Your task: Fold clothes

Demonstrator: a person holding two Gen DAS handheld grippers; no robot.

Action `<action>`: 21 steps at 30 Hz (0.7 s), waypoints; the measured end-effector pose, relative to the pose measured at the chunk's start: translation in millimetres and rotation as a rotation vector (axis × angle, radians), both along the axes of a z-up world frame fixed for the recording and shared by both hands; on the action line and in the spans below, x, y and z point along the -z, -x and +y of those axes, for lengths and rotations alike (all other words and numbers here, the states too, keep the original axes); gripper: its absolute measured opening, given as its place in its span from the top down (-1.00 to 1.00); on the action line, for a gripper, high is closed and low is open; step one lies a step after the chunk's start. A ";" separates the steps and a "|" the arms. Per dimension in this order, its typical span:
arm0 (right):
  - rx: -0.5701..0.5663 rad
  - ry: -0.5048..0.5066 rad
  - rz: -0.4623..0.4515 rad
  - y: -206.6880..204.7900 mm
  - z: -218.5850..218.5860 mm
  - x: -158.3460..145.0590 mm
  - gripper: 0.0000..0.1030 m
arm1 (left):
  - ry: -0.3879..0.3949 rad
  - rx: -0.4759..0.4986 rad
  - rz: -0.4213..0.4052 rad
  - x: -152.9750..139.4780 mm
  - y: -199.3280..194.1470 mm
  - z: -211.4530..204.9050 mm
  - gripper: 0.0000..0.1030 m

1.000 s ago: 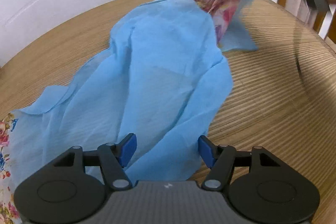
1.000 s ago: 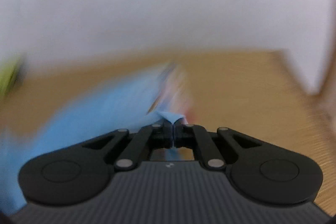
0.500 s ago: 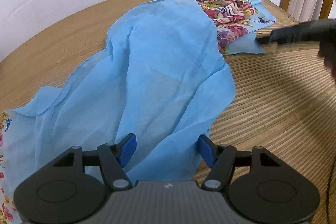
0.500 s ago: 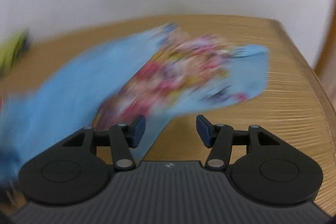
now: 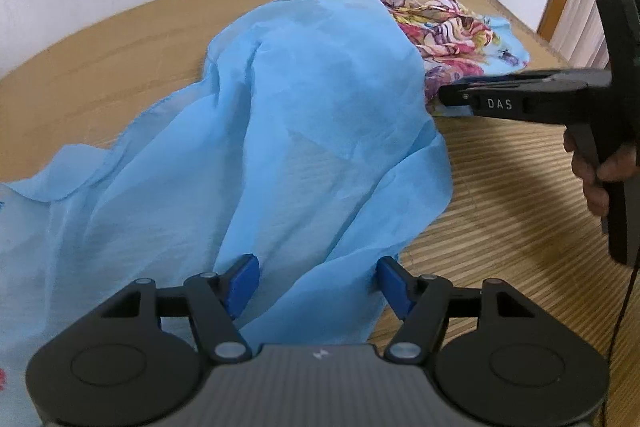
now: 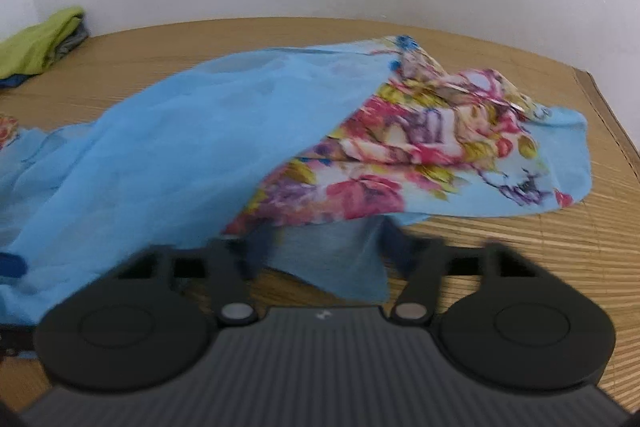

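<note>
We see the blue scarf (image 5: 304, 131) spread over the bamboo mat (image 5: 520, 211), its flowered end (image 6: 420, 155) at one o'clock. Our left gripper (image 5: 316, 283) is spread wide over the near cloth. Our right gripper (image 6: 324, 251) is also spread, straddling a blue flap.

We count one blue floral garment (image 5: 304, 131) on one desk (image 5: 500, 211), two tongs (image 5: 316, 283) (image 6: 320, 247), and one green cloth pile (image 6: 38, 45) far off.
</note>
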State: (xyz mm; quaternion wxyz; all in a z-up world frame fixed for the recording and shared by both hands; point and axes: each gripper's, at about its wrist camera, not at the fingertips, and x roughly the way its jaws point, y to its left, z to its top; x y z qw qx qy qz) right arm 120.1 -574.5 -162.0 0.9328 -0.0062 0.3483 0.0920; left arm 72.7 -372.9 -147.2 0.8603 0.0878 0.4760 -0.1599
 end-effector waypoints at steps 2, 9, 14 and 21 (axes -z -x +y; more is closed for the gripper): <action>0.013 -0.031 0.002 0.2 -1.0 -1.0 0.94 | 0.012 0.012 -0.010 -3.0 -0.5 -0.4 0.63; 0.130 -0.184 -0.085 35.1 -40.4 -38.3 0.94 | 0.051 -0.007 -0.036 -27.7 19.2 14.2 0.92; 0.304 -0.222 -0.191 107.3 -93.3 -83.7 0.94 | 0.043 0.047 -0.064 -54.4 57.1 33.2 0.92; 0.685 -0.084 -0.258 227.4 -158.1 -117.2 0.94 | 0.037 0.162 -0.060 -71.0 114.5 63.6 0.88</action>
